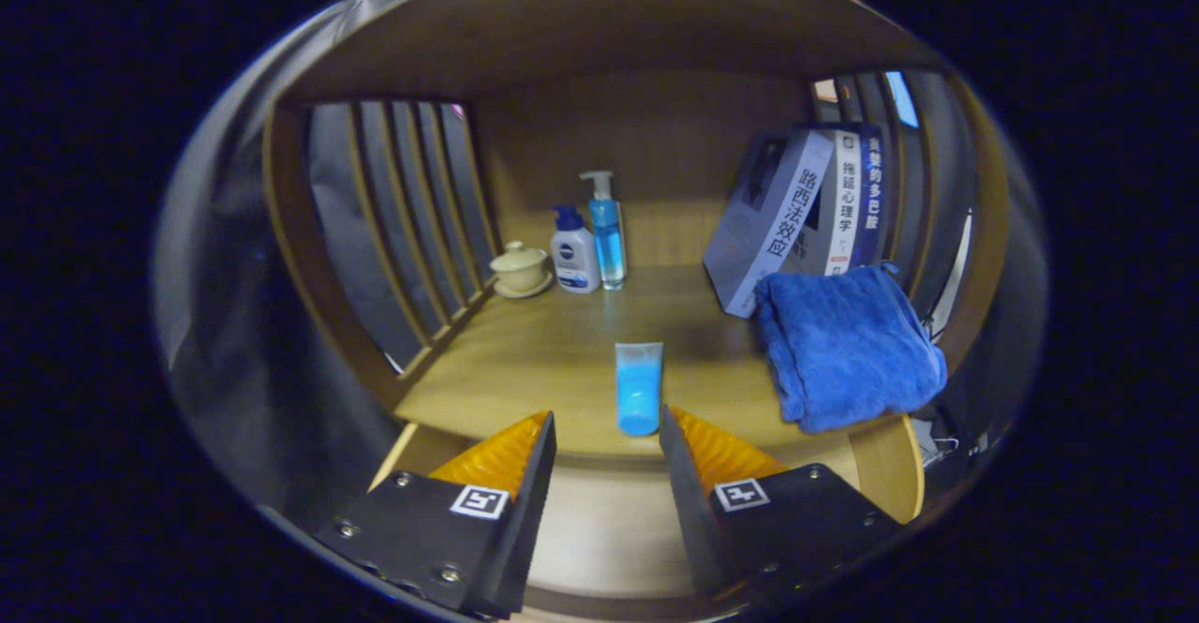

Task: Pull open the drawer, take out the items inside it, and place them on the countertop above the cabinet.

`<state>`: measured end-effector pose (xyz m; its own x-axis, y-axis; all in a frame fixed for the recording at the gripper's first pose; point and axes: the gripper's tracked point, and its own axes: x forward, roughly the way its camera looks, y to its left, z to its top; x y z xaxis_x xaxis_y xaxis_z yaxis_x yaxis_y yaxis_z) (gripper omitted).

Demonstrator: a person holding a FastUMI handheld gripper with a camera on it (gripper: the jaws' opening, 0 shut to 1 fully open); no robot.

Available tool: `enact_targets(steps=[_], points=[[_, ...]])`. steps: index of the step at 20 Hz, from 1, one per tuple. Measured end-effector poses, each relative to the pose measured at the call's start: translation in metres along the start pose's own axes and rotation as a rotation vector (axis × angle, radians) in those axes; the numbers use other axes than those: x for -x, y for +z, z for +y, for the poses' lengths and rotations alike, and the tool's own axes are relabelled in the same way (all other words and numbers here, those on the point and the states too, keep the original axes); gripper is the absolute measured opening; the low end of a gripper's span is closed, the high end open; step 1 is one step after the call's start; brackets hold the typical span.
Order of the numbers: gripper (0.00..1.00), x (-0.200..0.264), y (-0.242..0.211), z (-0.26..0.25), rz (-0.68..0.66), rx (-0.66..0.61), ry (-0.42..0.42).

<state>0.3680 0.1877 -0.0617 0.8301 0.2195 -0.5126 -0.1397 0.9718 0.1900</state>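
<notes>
Looks like the placing step is about wrapped up for this item: a blue tube is lying flat on the countertop, near its front edge, cap end pointing toward the camera. The gripper is spread wide, with the tube sitting just ahead of the gap between the fingers, a bit nearer the right one, and as far as I can tell neither finger is touching it, though the fisheye makes that gap hard to judge. So the claw is empty and holding nothing right now. Further back on the counter there's a lidded cup, a white pump bottle and a taller blue pump bottle clustered in the back left corner, and on the right some books leaning over with a blue towel draped in front of them. The drawer itself should be down below the counter edge; I can't say what's left in it. My guess for the next move: back off straight, drop down to the drawer, and check for anything left inside.
</notes>
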Motion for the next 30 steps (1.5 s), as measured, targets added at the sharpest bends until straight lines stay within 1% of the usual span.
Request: enact_targets(steps=[3,4,6,9,12,14,18,21,22,23,25,30], points=[[0.75,0.042,-0.022,0.011,-0.045,0.020,0.033],[0.83,0.054,-0.029,0.015,-0.068,0.029,0.039],[1.00,0.075,-0.053,0.013,-0.106,0.056,0.020],[1.00,0.105,-0.083,0.009,-0.158,0.089,-0.026],[1.00,0.120,-0.111,-0.002,-0.186,0.090,-0.082],[1.00,0.118,-0.129,-0.013,-0.186,0.111,-0.124],[1.00,0.098,-0.150,-0.023,-0.189,0.161,-0.166],[1.00,0.082,-0.160,-0.027,-0.180,0.149,-0.186],[1.00,0.079,-0.162,-0.031,-0.173,0.141,-0.208],[1.00,0.084,-0.155,-0.031,-0.208,0.128,-0.218],[0.99,0.076,-0.154,-0.033,-0.214,0.119,-0.220],[0.98,0.068,-0.148,-0.042,-0.219,0.122,-0.184]])
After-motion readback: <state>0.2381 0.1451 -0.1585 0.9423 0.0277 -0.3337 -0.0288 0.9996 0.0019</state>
